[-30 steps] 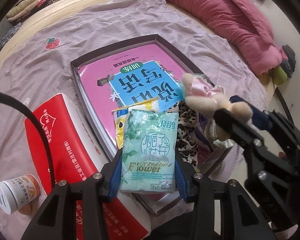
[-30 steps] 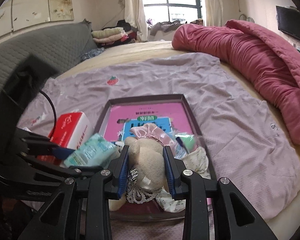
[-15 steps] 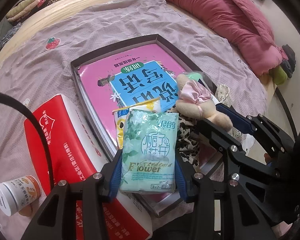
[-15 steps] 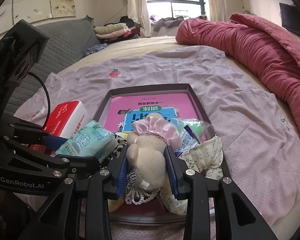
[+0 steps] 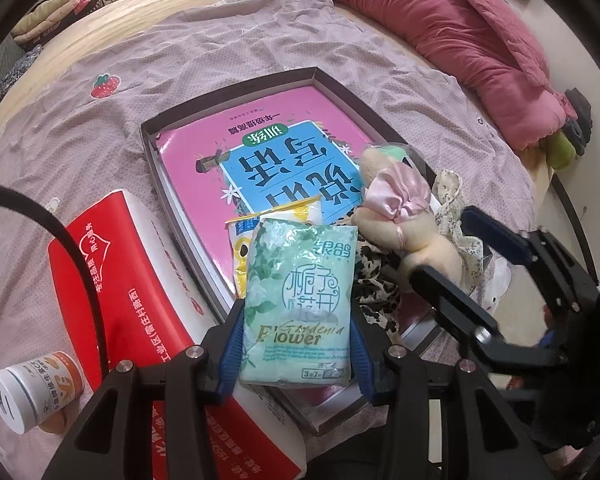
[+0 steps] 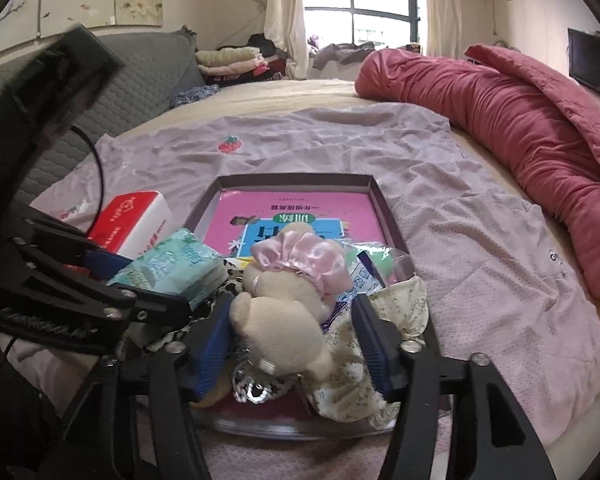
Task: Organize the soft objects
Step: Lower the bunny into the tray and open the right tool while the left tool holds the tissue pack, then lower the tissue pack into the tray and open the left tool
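Left wrist view: left gripper (image 5: 297,340) clamped on a mint-green tissue pack (image 5: 300,304), blue pads pressing both long edges, pack held above the near end of a dark shallow tray (image 5: 228,92). Inside the tray, a pink workbook (image 5: 268,160) lying flat, with a yellow snack packet (image 5: 276,218) and leopard-print cloth (image 5: 374,280) piled at the near end. Beside the tray, a red tissue box (image 5: 132,300) and a small white jar (image 5: 32,388) on the lilac sheet (image 5: 80,140).

Right wrist view: right gripper (image 6: 290,340) with jaws just spread wide, a beige plush toy (image 6: 280,312) in a pink satin frill between them, right pad clear of it, resting on floral fabric (image 6: 360,360) at the tray's near end. Red quilt (image 6: 520,120) bunched along the bed's far side.
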`<state>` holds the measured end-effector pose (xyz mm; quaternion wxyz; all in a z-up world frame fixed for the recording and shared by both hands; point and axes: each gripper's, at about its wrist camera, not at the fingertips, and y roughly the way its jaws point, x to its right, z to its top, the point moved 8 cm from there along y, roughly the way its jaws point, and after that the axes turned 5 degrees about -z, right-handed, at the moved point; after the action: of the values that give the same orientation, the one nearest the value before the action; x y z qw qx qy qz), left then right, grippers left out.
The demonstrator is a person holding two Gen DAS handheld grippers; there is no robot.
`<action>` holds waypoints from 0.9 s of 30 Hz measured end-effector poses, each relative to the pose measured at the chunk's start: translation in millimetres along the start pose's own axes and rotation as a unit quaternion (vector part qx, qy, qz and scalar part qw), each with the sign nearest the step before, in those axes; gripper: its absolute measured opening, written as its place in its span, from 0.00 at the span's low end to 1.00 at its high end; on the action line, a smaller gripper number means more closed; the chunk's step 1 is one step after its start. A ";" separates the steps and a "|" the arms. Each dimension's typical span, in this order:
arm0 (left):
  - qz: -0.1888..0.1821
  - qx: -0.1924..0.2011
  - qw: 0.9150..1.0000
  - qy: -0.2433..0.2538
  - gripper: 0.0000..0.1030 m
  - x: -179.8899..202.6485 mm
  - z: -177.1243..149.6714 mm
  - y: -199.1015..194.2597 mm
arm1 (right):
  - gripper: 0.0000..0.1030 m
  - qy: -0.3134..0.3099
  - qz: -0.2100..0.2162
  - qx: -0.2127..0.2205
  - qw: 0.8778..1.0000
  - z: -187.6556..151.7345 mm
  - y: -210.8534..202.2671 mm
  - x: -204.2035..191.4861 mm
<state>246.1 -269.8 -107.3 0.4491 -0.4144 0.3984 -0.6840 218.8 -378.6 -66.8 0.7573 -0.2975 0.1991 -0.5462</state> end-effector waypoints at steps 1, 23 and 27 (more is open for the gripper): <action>0.001 0.000 1.000 0.001 0.46 0.1 0.2 0.4 | 0.66 -0.001 -0.003 0.002 1.000 0.1 -2.6 1.0; -0.015 -0.002 1.000 -0.012 0.62 -0.8 11.6 4.5 | 0.70 0.073 -0.028 0.045 0.996 21.1 -54.5 28.2; -0.022 0.005 1.000 -0.015 0.62 -1.3 14.9 -1.7 | 0.71 0.078 -0.028 0.044 0.996 22.7 -56.4 28.7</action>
<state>259.7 -270.6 -100.9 0.4415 -0.4310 0.3790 -0.6897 202.3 -413.2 -11.5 0.7363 -0.2257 0.2248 -0.5970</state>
